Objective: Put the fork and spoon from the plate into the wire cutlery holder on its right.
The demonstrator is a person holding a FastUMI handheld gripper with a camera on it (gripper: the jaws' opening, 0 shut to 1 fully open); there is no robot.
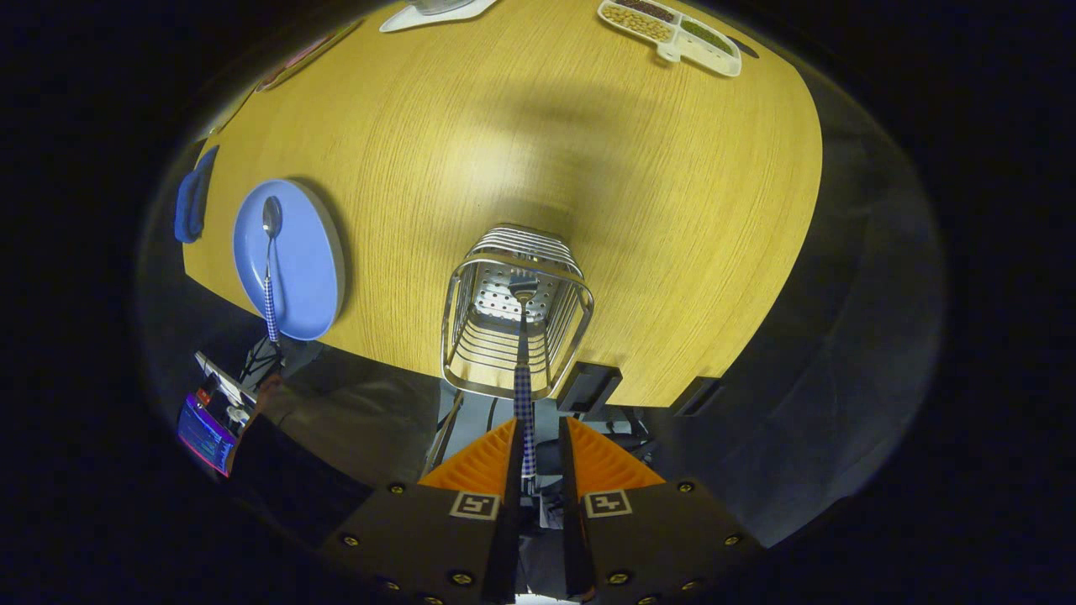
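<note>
The fork [523,370] is seen between the fingers of the gripper [538,437], which are a little apart; a pinch on its checked handle cannot be confirmed. Its head is lowered into the wire cutlery holder [514,313] on the wooden table [588,168]. To the left, the spoon [270,260] is left on the blue plate [311,269].

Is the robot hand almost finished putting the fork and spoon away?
About halfway. Nothing is let go inside the wire cutlery holder yet. In hand: the fork hangs with its tines down inside the holder, and the gripper seems to have its jaws around the handle, though contact on both sides is unclear. Left: release it, then fetch the spoon lying on the blue plate.
</note>
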